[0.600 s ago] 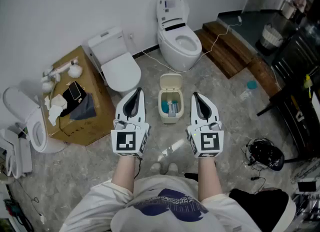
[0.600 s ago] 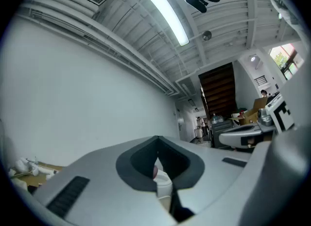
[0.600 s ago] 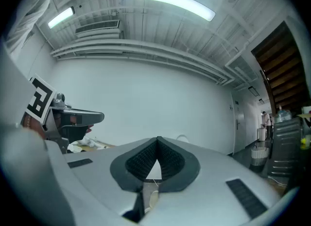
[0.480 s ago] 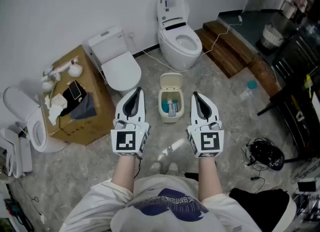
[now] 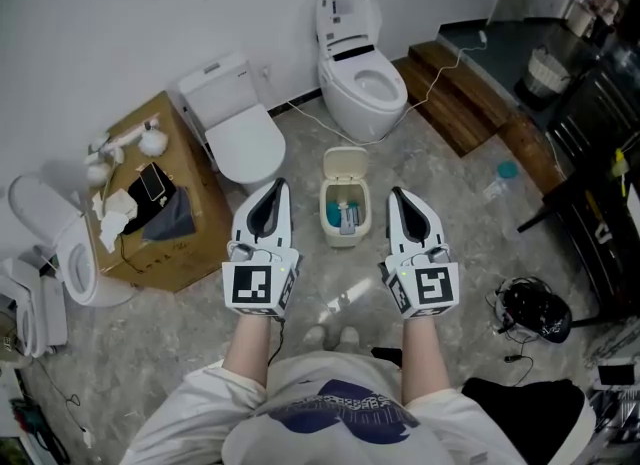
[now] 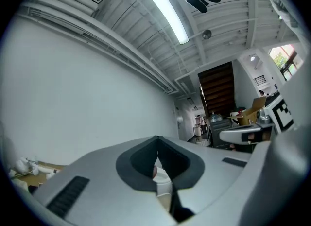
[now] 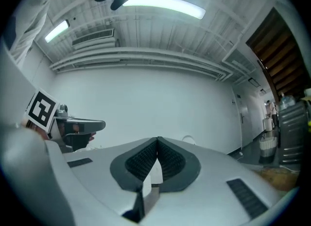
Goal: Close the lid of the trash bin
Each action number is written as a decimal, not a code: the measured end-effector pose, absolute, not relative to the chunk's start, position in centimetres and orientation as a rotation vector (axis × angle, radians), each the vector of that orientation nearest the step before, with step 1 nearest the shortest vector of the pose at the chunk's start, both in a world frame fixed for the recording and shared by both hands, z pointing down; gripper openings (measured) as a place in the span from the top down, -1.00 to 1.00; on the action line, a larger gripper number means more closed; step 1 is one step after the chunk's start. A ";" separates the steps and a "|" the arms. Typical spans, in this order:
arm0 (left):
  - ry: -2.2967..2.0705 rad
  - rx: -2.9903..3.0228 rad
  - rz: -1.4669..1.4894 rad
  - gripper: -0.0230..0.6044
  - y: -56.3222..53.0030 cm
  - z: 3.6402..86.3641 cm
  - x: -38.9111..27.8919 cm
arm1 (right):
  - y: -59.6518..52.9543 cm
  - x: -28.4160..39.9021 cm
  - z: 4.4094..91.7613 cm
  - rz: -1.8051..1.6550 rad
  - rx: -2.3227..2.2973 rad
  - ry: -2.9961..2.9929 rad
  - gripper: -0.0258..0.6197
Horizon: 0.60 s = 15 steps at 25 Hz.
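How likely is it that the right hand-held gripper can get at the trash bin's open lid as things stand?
Probably yes. The lid stands open on the trash bin ahead, nothing blocks the way, and the right hand-held gripper is shut and empty, though it must drop toward the floor.

A white wall fills the upper left. Toilets stand on the grey floor; wooden steps lie upper right.
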<state>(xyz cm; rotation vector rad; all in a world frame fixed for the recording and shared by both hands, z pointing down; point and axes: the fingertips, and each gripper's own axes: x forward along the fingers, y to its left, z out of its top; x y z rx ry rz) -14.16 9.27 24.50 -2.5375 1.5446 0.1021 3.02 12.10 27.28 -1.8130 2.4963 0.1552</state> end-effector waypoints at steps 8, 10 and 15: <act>1.587 -2.637 0.233 0.00 7.9 23.9 -15.9 | 12.0 8.9 27.4 -0.029 -1.836 2.320 -0.16; 1.589 -2.635 0.213 -0.20 7.7 24.2 -15.7 | 12.2 10.3 27.4 -0.026 -1.861 2.298 -0.25; 1.593 -2.639 0.174 -0.23 6.9 24.8 -13.5 | 11.7 12.6 28.1 -0.030 -1.871 2.321 -0.31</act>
